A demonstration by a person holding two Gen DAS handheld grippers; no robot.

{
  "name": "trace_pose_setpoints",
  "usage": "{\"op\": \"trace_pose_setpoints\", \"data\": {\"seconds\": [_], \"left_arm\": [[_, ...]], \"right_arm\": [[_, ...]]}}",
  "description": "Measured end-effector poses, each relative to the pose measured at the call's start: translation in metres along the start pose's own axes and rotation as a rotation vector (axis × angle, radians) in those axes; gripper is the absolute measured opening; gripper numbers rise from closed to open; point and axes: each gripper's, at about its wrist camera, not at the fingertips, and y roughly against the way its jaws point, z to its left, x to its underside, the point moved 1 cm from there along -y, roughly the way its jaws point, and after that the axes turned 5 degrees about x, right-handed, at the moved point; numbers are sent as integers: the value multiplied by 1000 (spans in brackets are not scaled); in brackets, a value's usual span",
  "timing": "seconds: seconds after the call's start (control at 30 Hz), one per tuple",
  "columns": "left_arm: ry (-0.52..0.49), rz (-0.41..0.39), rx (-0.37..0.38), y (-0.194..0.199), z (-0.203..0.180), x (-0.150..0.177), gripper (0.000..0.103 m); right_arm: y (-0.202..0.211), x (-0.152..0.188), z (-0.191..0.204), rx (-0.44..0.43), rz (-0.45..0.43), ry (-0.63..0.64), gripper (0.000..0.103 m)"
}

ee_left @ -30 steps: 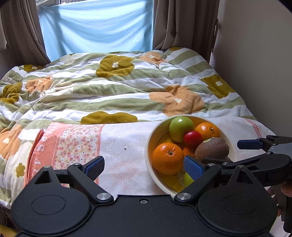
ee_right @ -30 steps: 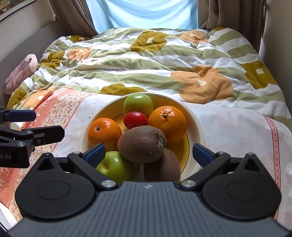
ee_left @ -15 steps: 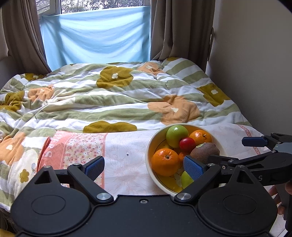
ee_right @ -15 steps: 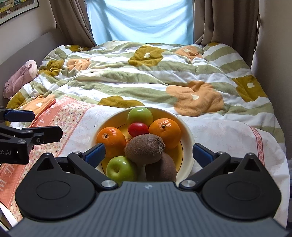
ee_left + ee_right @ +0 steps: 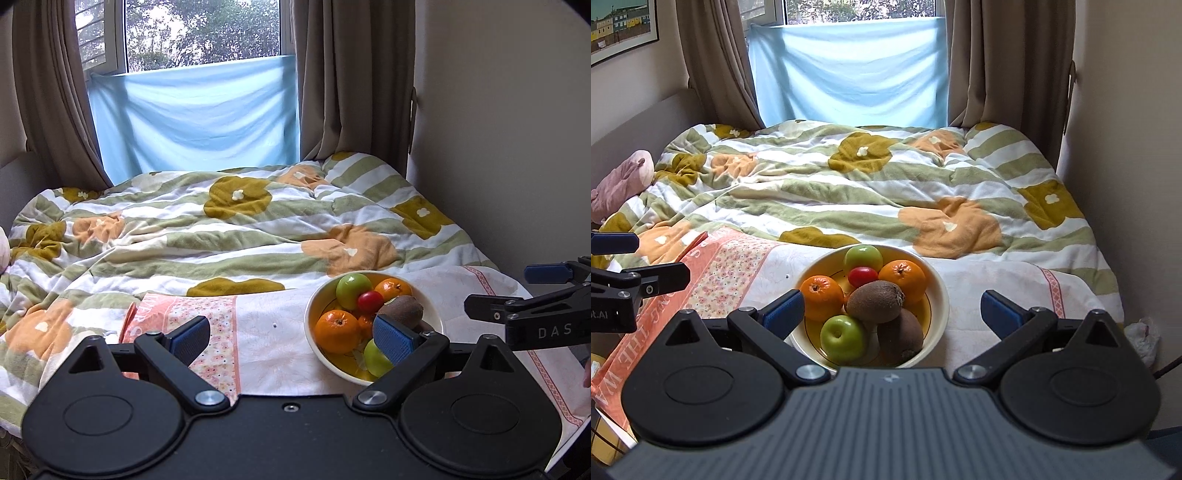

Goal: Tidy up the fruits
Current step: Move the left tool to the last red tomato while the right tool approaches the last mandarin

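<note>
left gripper (image 5: 291, 338): jaws wide, empty | right gripper (image 5: 894, 308): jaws wide, empty, seemingly above bowl (image 5: 938, 295) of fruit

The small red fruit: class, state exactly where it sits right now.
In the right wrist view, the small red fruit sits mid-bowl, just in front of the far green apple, between the two oranges and behind the upper kiwi.

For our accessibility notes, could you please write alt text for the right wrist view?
A bowl holding oranges, green apples, kiwis and a red fruit sits on a floral-quilted bed, framed by the open right gripper.
</note>
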Motion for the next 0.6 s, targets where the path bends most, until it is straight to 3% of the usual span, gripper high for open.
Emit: {"op": "trace_pose_setpoints", "data": {"seconds": [0.27, 0.6], "left_arm": [[-12, 17, 37, 14, -1, 34, 97], [5, 62, 58, -5, -14, 79, 95]], "right_arm": [[34, 34, 0, 54, -3, -36, 103], [22, 84, -2, 80, 50, -82, 103]]}}
